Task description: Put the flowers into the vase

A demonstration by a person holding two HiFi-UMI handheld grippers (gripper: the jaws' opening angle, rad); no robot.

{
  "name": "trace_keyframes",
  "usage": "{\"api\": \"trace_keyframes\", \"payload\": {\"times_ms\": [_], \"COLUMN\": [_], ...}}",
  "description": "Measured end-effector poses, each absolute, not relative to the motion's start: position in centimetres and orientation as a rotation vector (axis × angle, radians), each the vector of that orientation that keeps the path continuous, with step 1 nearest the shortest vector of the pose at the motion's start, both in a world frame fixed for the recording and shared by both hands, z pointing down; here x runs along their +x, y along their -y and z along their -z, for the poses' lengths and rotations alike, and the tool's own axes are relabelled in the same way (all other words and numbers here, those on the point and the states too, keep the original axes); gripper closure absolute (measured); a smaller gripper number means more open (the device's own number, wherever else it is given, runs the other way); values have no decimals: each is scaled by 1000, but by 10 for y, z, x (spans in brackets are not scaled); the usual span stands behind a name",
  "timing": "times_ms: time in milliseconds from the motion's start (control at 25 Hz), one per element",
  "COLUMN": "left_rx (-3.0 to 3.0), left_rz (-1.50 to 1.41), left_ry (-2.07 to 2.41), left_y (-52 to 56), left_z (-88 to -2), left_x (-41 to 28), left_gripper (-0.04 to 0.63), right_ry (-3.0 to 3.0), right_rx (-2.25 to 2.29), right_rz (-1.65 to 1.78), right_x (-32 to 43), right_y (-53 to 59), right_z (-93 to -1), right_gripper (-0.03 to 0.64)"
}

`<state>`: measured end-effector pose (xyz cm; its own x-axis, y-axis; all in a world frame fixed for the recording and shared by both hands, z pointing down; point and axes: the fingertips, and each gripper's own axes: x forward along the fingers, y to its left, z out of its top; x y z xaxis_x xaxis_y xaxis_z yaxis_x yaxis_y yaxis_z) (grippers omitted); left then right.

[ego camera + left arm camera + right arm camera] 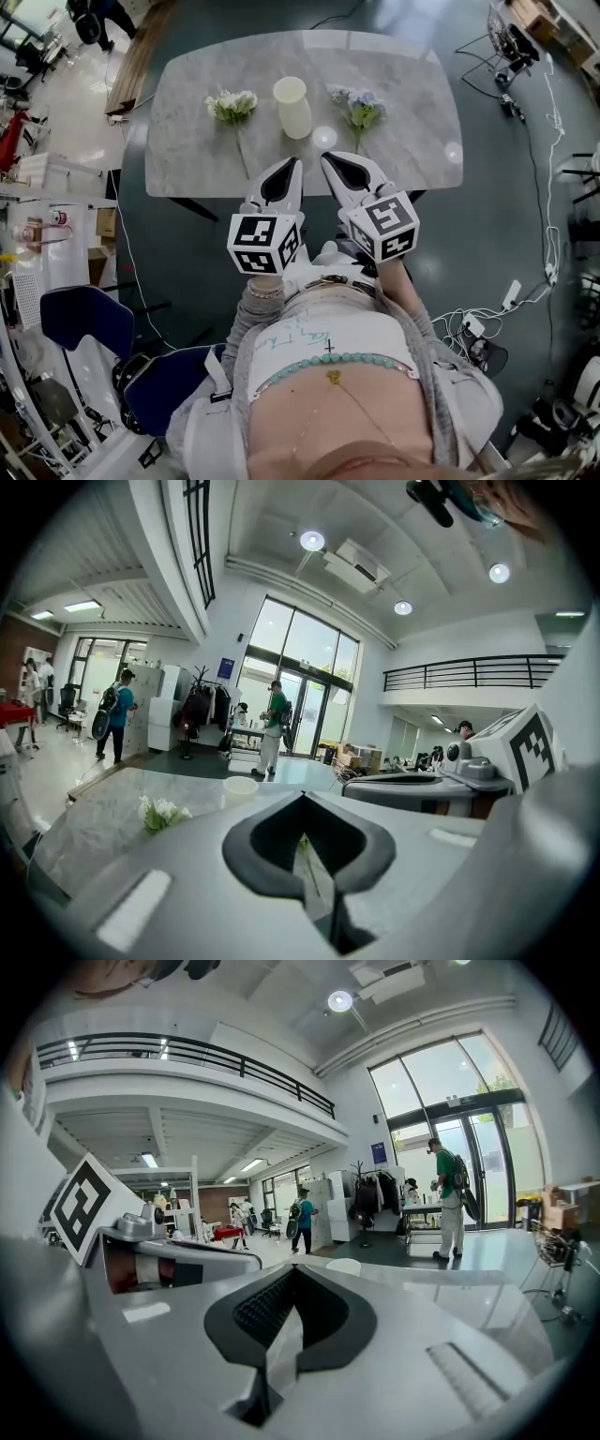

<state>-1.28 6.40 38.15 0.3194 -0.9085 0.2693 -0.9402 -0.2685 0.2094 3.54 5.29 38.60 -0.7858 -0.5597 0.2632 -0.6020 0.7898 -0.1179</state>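
Observation:
A cream vase (293,106) stands upright at the middle of the marble table (412,103). To its left lies a white flower (232,108), stem toward me; a pale blue flower (360,108) lies to its right. Both grippers hover at the table's near edge, short of the flowers. My left gripper (293,162) is shut and holds nothing; my right gripper (327,158) is likewise shut and empty. In the left gripper view the white flower (159,812) and the vase (241,788) show beyond the left gripper (302,799). The vase top (343,1266) shows above the right gripper (295,1269) in the right gripper view.
A blue chair (89,323) stands at my lower left. Cables (548,225) run over the dark floor at the right. Several people stand far off near the glass doors (300,710).

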Motion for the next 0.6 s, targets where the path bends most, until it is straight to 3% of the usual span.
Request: {"api": "trace_keyframes", "payload": {"times_ms": [600], "left_rx": [2347], "left_rz": [-138], "left_ry": [1530], "left_y": [25], "left_z": [-381], "left_x": [-70], "left_gripper": [594], "right_ry": [2691], "right_rx": [1079], "right_rz": [-286], "right_x": [-9], "right_y": [30], "right_z": [-386], "right_gripper": [591]}}
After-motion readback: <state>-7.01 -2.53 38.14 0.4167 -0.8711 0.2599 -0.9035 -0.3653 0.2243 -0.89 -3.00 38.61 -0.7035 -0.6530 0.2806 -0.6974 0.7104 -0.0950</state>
